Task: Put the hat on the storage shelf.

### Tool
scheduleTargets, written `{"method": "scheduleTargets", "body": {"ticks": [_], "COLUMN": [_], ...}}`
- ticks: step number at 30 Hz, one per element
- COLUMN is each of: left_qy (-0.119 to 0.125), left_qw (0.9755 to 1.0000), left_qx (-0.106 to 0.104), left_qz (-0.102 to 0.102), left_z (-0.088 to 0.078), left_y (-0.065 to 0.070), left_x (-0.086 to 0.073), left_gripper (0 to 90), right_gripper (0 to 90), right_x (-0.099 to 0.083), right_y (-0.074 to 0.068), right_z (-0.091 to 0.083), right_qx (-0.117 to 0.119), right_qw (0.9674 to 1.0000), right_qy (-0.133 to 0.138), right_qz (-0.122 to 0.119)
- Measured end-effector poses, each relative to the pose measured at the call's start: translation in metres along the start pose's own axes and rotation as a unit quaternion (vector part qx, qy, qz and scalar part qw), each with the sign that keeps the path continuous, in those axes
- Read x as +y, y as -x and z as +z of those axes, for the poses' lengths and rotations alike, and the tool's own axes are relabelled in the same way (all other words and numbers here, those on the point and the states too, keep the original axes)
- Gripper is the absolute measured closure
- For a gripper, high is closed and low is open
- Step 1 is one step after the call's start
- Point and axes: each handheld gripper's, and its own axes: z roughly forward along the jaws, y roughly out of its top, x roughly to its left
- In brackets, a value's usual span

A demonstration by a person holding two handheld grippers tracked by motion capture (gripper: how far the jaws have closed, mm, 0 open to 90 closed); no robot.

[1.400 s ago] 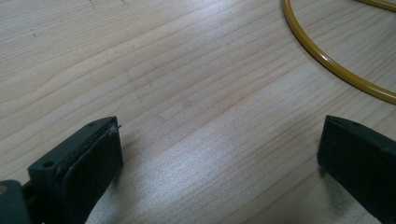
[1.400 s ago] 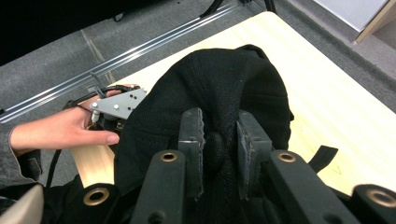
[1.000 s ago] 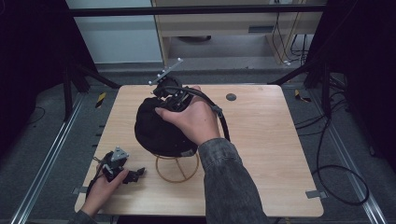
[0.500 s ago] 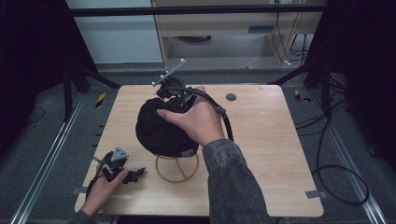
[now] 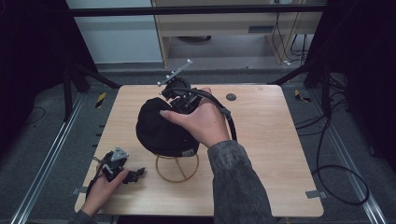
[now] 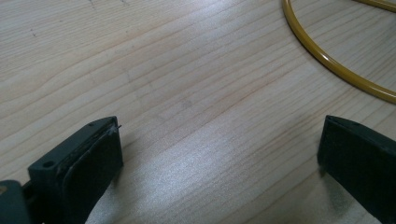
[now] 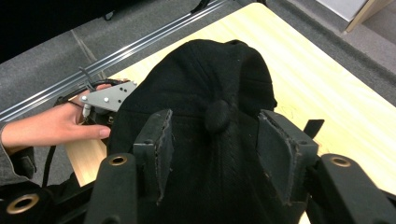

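High view shows a black fabric baseball cap (image 5: 161, 128) sitting domed over a yellow wire ring stand (image 5: 177, 169) near the middle of the pale wooden surface (image 5: 266, 140), the stand's round base peeking out below the cap's edge. The right hand-held gripper (image 5: 180, 95) hovers at the far side of the cap's crown, with the person's right hand (image 5: 201, 122) spread over the top, probably to steady the cap or seat it on the stand. The left hand-held gripper (image 5: 135, 175) rests low on the surface near the front left corner, well apart from the cap, apparently parked because this step needs one tool. Left gripper view looks along its own two black jaws, which stand wide apart with bare wood between them and nothing held; a curve of the yellow ring crosses the upper right corner. Right gripper view looks down over the cap's crown, with the small fabric-covered top button (image 7: 217, 115) lying between the two padded jaws; these stand spread to either side of the button, just above or against the cloth, and I cannot tell whether they touch it. They are not pinching anything. Farther off, the person's left hand (image 7: 51, 127) lies beside its tool's grey plate.
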Motion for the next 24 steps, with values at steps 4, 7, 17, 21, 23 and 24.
{"method": "scheduleTargets", "body": {"ticks": [4,7,17,21,23,24], "left_qy": [0.000,0.000,0.001,0.001,0.000,0.000], "left_qw": [1.0000,1.0000,1.0000,1.0000,1.0000,1.0000], "left_qx": [0.000,0.000,-0.001,-0.001,-0.001,-0.001], "left_qz": [0.000,0.000,0.001,0.001,0.001,0.000], "left_z": [0.000,0.000,0.000,0.000,0.000,0.000], "left_y": [0.000,0.000,0.000,0.000,0.000,0.000], "left_x": [0.000,0.000,0.000,0.000,0.000,0.000], "left_gripper": [0.0,0.0,0.0,0.0,0.0,0.0], "right_gripper": [44.2,43.0,34.8,30.5,27.5,25.1], "right_x": [-0.002,-0.004,-0.015,-0.021,-0.022,-0.023], "right_y": [0.000,0.000,0.002,0.005,0.006,0.008], "right_z": [-0.004,-0.007,-0.019,-0.027,-0.030,-0.032], "right_qx": [0.001,0.000,-0.014,-0.020,-0.026,-0.031], "right_qw": [1.0000,1.0000,0.9996,0.9992,0.9989,0.9986], "right_qy": [0.005,0.008,0.021,0.026,0.031,0.038], "right_qz": [0.003,0.002,0.015,0.020,0.023,0.022]}}
